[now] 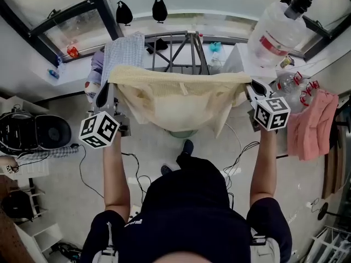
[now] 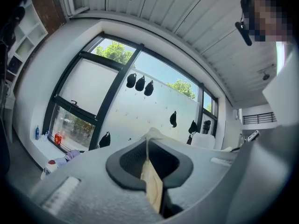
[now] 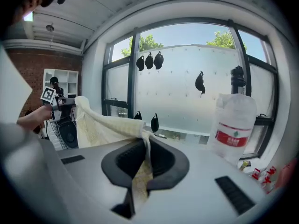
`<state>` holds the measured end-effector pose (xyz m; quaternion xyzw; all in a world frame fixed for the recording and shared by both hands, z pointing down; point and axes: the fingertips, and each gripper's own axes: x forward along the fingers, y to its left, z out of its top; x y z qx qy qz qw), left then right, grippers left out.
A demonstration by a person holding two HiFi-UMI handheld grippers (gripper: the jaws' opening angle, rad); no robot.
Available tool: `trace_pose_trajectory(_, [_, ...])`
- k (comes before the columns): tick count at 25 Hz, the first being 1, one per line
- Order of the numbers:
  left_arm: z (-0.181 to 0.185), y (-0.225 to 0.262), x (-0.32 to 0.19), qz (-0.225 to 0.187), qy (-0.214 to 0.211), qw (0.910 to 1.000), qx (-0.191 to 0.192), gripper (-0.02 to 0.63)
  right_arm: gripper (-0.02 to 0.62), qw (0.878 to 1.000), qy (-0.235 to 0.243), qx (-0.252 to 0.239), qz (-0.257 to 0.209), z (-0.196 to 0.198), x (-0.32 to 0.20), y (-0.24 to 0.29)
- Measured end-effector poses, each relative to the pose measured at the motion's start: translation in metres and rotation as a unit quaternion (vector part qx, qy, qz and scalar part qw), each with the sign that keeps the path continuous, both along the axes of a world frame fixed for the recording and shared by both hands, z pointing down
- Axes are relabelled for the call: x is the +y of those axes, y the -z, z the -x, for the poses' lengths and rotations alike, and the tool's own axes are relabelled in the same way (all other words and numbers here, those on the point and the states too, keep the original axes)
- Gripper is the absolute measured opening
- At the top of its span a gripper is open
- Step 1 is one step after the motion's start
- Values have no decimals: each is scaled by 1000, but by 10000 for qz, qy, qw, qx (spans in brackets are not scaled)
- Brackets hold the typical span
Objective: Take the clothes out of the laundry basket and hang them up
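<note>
Head view has 2 hand-held grippers raised side by side, with 1 pale yellow cloth (image 1: 175, 100) stretched between them. The left hand-held gripper (image 1: 103, 95) is clamped tight on the cloth's top left corner; the left gripper view shows its jaws pinching a thin fold of the fabric, which pokes out past the tips. The right hand-held gripper (image 1: 255, 87) is closed the same way on the opposite top corner, and in the right gripper view the cloth runs from between its jaws away to the left, toward the other gripper. The top edge spans from one gripper to the other, and the rest sags below and between them.

Just beyond both grippers stands a metal drying rack (image 1: 175, 51), with a blue checked garment (image 1: 123, 51) draped over it beyond the left hand-held gripper. A pink cloth (image 1: 312, 127) lies to the right of the right hand-held gripper. 1 large clear water bottle (image 1: 272, 34) with a red label stands beyond and right of that gripper; whether it holds water cannot be told. Below the hanging cloth a pale green rim (image 1: 182, 133) peeks out, its contents hidden.
</note>
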<state>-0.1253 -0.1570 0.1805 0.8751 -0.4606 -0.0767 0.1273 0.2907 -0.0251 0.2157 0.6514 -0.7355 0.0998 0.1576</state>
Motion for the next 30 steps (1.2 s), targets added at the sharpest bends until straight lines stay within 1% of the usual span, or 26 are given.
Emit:
trace_pose_trajectory(4, [-26,7,-33,17,86,10000,-15,29,14,9997,92,-157,-165,-27,-36,5])
trace_pose_trajectory(6, [-39,12,-47,2,151,9999,-13,29,14,9995,123,-180,-209,-41,-55,4])
trace_pose_trajectory(10, [-61,23,-73,-38,321,9994,-127,29,14,9989,267,-243,-290,-66,-96,10])
trace_pose_trajectory(12, [-69,26,-86,0,392,9991,-143,29,14,9986,336,-224,-337,-75,-113,15])
trace_pose_trajectory(16, [-74,31,-111,86,489,9985,-220,29,14,9981,396,-272,-385,-83,-149,22])
trace_pose_trajectory(20, [-76,38,-145,63,476,9982,-363,29,14,9980,450,-259,-362,-85,-185,27])
trace_pose_trajectory(23, [-75,41,-174,42,437,9982,-408,29,14,9983,390,-206,-382,-84,-213,32])
trace_pose_trajectory(26, [-73,38,-203,100,328,9987,-364,29,14,9990,257,-126,-347,-82,-239,33])
trace_pose_trajectory(30, [-80,27,-244,256,115,9994,-211,29,14,9998,11,-155,-147,-89,-274,23])
